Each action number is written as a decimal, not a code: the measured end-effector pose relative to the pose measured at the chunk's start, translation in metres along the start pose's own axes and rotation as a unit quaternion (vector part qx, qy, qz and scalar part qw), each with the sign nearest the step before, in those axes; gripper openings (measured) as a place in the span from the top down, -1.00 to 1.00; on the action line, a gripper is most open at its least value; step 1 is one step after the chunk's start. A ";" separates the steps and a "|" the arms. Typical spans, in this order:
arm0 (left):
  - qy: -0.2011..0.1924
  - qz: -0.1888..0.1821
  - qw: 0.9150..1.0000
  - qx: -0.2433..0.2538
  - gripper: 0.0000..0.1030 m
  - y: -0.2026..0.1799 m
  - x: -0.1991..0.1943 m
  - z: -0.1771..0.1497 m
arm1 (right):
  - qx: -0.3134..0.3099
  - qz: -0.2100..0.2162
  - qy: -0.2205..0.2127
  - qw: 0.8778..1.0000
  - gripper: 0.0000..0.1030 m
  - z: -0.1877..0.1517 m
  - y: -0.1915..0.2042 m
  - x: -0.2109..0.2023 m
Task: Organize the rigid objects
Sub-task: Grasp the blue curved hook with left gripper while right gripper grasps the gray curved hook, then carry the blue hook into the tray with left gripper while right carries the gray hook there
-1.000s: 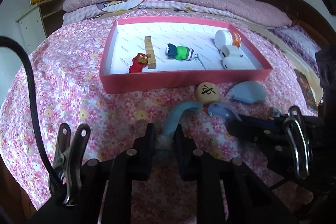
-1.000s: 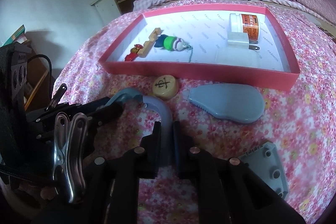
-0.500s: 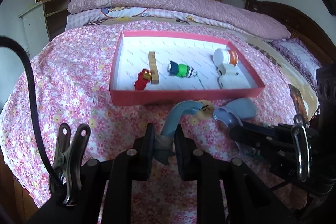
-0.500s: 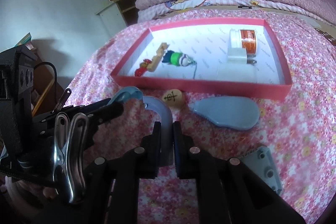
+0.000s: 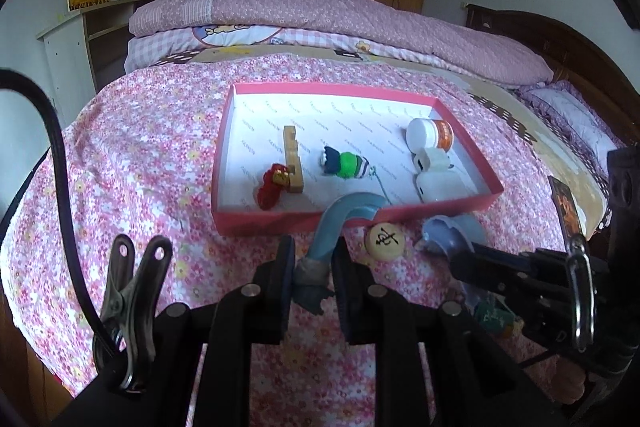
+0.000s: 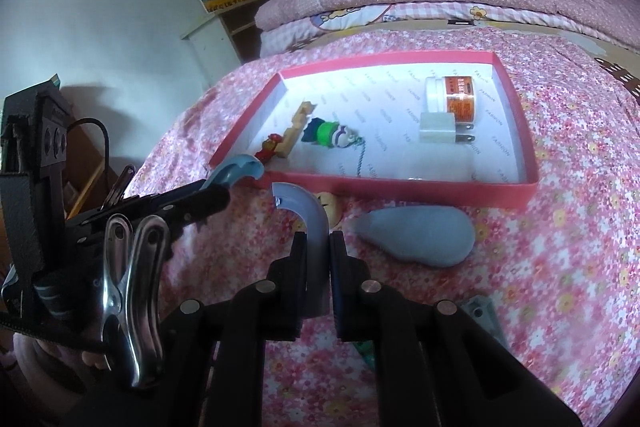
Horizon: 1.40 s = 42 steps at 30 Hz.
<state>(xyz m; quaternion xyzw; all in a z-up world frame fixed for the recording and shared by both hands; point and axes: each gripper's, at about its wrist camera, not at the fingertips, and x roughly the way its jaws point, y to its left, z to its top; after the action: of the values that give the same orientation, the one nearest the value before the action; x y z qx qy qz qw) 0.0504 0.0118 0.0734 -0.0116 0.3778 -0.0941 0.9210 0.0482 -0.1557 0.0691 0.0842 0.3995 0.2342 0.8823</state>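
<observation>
My left gripper (image 5: 313, 269) is shut on a curved blue-grey plastic piece (image 5: 344, 213), held above the bed in front of the red tray (image 5: 280, 223). My right gripper (image 6: 318, 257) is shut on a second curved blue-grey piece (image 6: 308, 223). In the right wrist view the left gripper's piece (image 6: 240, 169) hangs near the tray's front left corner. The tray (image 6: 516, 107) holds a red toy (image 5: 274, 183), a wooden block strip (image 5: 294, 163), a green figure (image 5: 346, 165), a white jar (image 5: 430, 135) and a white plug (image 5: 436, 175).
A round wooden chess piece (image 5: 385, 241) and a blue-grey oval shell (image 6: 416, 235) lie on the floral bedspread before the tray. A grey block (image 6: 482, 315) lies at the front right. Folded quilts (image 5: 320, 15) are behind, a wooden headboard (image 5: 560, 43) at right.
Both grippers have lifted with their curved pieces and pulled apart. The two pieces, joined a second ago, are now separate. The tray looks farther away.
</observation>
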 end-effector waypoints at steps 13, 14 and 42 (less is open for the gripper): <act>-0.010 0.009 1.000 -0.007 0.63 0.006 0.010 0.029 | 0.012 -0.007 -0.012 1.000 0.78 0.014 -0.011 -0.010; -0.011 0.008 1.000 -0.006 0.63 0.005 0.011 0.032 | 0.010 -0.008 -0.013 1.000 0.78 0.016 -0.012 -0.010; 0.004 0.009 1.000 -0.003 0.63 0.003 0.077 0.089 | 0.002 -0.057 -0.022 0.998 0.77 0.093 -0.031 0.035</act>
<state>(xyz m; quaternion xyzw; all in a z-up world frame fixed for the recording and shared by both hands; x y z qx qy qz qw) 0.1666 -0.0038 0.0832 -0.0105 0.3823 -0.0849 0.9201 0.1482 -0.1622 0.0970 0.0683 0.3850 0.1803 0.9025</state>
